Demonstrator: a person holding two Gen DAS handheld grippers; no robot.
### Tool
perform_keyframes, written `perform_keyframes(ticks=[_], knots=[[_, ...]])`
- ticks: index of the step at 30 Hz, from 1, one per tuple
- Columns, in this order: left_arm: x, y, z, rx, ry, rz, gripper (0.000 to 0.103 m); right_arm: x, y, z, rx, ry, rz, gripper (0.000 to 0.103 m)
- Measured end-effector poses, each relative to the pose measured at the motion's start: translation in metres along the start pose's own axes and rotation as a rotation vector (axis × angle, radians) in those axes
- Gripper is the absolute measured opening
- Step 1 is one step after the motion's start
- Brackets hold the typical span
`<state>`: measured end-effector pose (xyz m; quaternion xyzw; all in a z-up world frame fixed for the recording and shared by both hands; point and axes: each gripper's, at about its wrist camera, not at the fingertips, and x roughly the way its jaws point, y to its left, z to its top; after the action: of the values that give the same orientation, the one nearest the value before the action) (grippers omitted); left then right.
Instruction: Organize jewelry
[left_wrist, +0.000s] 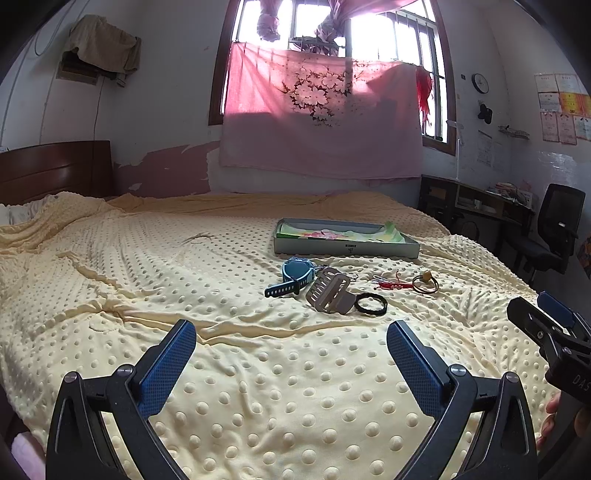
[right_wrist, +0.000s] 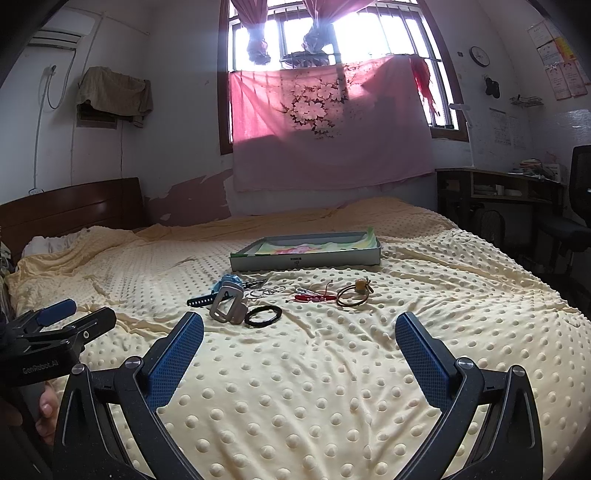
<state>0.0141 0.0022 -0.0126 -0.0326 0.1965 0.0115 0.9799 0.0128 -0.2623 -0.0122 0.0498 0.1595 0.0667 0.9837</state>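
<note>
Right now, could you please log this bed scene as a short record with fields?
surface: yellow dotted blanket
container: shallow grey box, open, beyond the items
items: blue watch, grey buckle, black ring, red cord, brown bangle
left tool: open, empty
right tool: open, empty

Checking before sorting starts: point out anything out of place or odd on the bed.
The jewelry lies loose on the blanket, not in the tray: watch, buckle, black band, red cord, brown bangle. Nothing looks damaged.
</note>
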Motion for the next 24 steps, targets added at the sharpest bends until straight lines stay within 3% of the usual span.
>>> perform_keyframes(ticks=[24], knots=[[0.0002,-0.0008,0.0001,-0.001,0.003,0.003,0.103,-0.0008,0.0046,0.0015,-0.001,0.004,0.009,0.102]])
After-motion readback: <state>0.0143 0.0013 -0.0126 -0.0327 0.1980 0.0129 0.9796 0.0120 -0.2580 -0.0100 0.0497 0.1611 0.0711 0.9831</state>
